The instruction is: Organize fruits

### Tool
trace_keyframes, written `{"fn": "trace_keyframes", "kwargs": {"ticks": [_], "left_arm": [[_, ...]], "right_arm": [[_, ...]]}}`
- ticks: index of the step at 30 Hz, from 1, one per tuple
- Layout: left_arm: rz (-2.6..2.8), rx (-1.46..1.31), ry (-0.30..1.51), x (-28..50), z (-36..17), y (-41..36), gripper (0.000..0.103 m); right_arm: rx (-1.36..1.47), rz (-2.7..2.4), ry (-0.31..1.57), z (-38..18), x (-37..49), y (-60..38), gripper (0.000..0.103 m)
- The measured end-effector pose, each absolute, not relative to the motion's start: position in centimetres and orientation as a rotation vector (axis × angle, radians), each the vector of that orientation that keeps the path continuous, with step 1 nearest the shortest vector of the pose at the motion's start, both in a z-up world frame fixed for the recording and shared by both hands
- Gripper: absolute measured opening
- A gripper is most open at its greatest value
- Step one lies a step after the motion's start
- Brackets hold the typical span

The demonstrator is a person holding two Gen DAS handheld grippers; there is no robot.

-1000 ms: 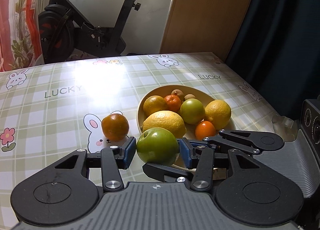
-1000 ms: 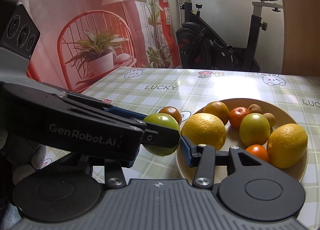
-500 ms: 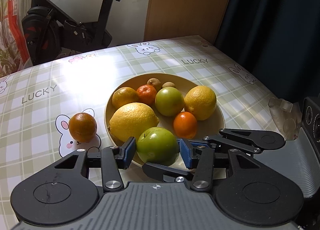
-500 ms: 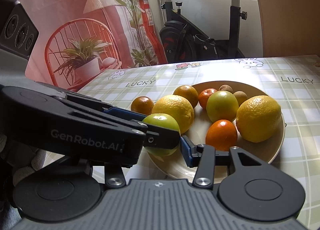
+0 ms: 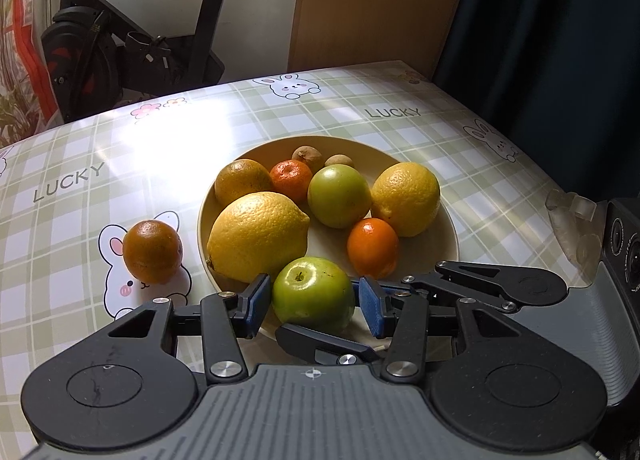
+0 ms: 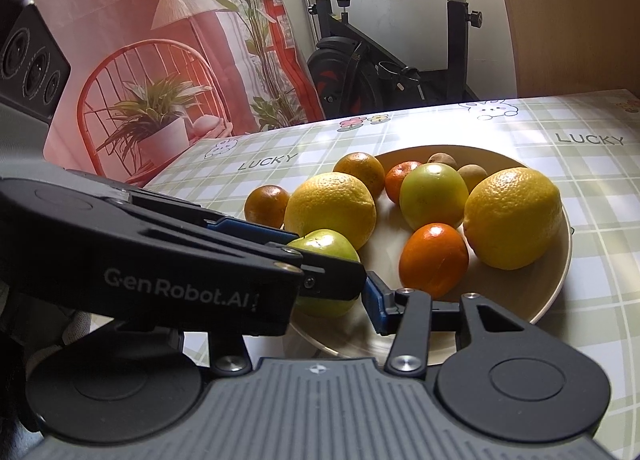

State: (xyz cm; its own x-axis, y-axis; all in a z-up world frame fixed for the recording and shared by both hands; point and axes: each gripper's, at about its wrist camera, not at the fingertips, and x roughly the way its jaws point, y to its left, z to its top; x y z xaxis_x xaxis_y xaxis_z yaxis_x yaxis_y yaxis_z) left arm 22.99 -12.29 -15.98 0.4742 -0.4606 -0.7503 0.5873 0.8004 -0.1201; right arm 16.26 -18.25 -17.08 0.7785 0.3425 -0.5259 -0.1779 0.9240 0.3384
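Left wrist view shows the left gripper (image 5: 312, 300) with its blue pads set a little off either side of a round green apple (image 5: 313, 294), so whether it grips or has just let go I cannot tell; the apple sits at the near rim of the shallow beige bowl (image 5: 446, 220). Already in the bowl lie two large yellow lemons (image 5: 258, 236), a second green apple (image 5: 339, 196), a dull yellow-orange citrus (image 5: 242, 182), two small tangerines (image 5: 373, 248) and two small brown fruits (image 5: 307, 158). One dark orange (image 5: 152, 252) rests outside on the checked rabbit-print tablecloth (image 5: 80, 180), just beside the bowl, so the job looks nearly done with that piece left. The right gripper (image 6: 360, 300) holds nothing that shows; its left finger is hidden, so its opening is unclear.
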Motion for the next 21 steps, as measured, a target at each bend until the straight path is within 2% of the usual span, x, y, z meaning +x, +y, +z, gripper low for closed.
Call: {"fn": "trace_keyframes", "kwargs": {"ticks": [5,7,11,13,15,16,21], "left_arm": [[-0.641,0.146,0.87,22.8,-16.5,-12.2,0.05],[-0.635,0.136,0.865,22.6,-16.5,-12.1,0.051],[-0.61,0.12,0.836,21.8,-16.3,-11.5,0.052],[-0.587,0.115,0.82,21.2,-16.0,-11.0,0.053],[-0.565,0.094,0.796,20.4,-15.8,-10.2,0.064],[-0.555,0.071,0.781,20.0,-15.6,-9.5,0.065],[-0.493,-0.009,0.743,18.8,-15.3,-6.7,0.065]], "right_arm": [[0.256,0.268,0.595,-17.3,15.9,-17.8,0.05],[0.245,0.263,0.594,-17.5,15.7,-17.5,0.056],[0.229,0.266,0.601,-17.6,15.6,-17.2,0.056],[0.225,0.272,0.596,-17.6,15.6,-17.2,0.057],[0.224,0.282,0.59,-17.6,15.4,-17.2,0.065],[0.222,0.283,0.584,-17.6,15.2,-17.2,0.068],[0.201,0.293,0.553,-17.5,14.6,-17.1,0.068]]}}
